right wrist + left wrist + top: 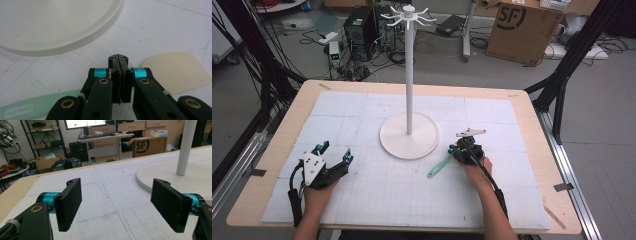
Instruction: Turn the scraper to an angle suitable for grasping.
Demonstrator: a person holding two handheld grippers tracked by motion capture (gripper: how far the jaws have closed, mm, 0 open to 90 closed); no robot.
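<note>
A spatula with a mint-green handle [439, 166] [30, 108] and a cream blade [175, 71] lies flat on the white mat, just right of the stand's base. My right gripper [462, 148] [119, 60] hovers over the spatula's neck, its jaws pressed together with nothing visible between them; the neck is hidden under its body. The white hook stand [409, 75] rises from a round base [408, 136] [57, 25] at mid-table. My left gripper [334, 152] [117, 205] rests at the front left with its jaws wide apart and empty, facing the stand's pole [186, 147].
A gridded white mat [362, 190] covers most of the wooden table [272, 150]. Beyond the far edge stand a cardboard box [522, 27], a computer tower [359, 30] and floor cables. Black frame posts [562, 75] flank the table.
</note>
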